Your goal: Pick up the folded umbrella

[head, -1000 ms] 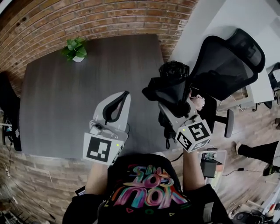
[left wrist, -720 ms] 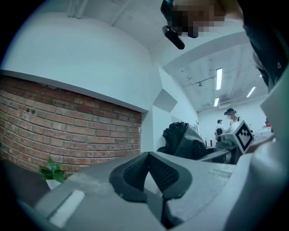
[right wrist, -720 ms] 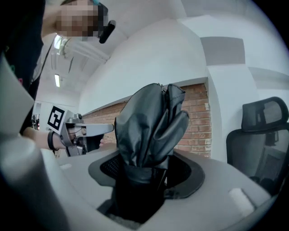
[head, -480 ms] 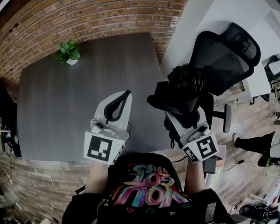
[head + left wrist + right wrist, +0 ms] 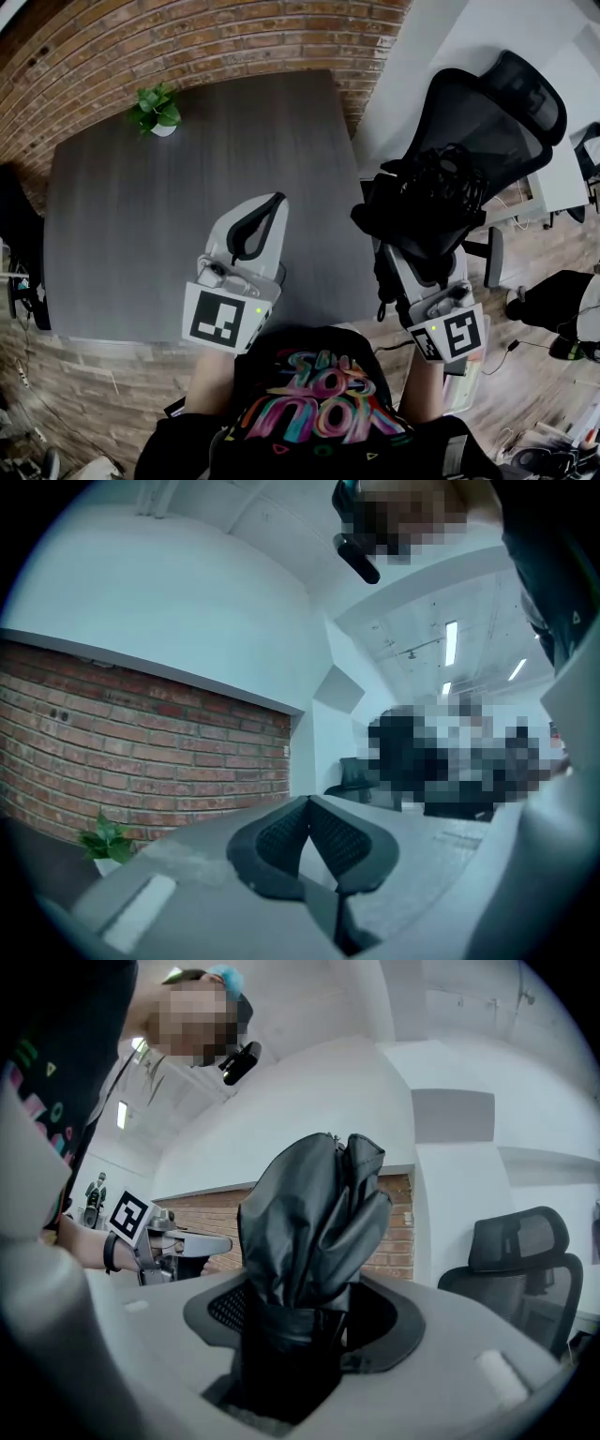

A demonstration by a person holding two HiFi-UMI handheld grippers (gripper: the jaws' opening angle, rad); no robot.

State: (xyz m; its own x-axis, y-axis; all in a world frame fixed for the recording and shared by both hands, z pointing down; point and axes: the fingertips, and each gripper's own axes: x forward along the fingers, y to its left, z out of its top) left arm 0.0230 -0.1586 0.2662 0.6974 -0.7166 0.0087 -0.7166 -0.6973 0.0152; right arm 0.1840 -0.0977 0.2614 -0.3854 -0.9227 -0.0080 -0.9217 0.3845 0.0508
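Beside the table (image 5: 141, 216), right tool (image 5: 298, 1318) apparently clamps folded umbrella (image 5: 314, 1218).

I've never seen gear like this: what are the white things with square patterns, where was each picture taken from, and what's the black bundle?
A person holds a two-jaw gripper in each hand; the patterned cubes belong to them. One picture looks down from a head camera; the other two look along each gripper's jaws. The left gripper is shut and empty above the table, where a potted plant stands. The right gripper clamps the folded black umbrella, near an office chair.
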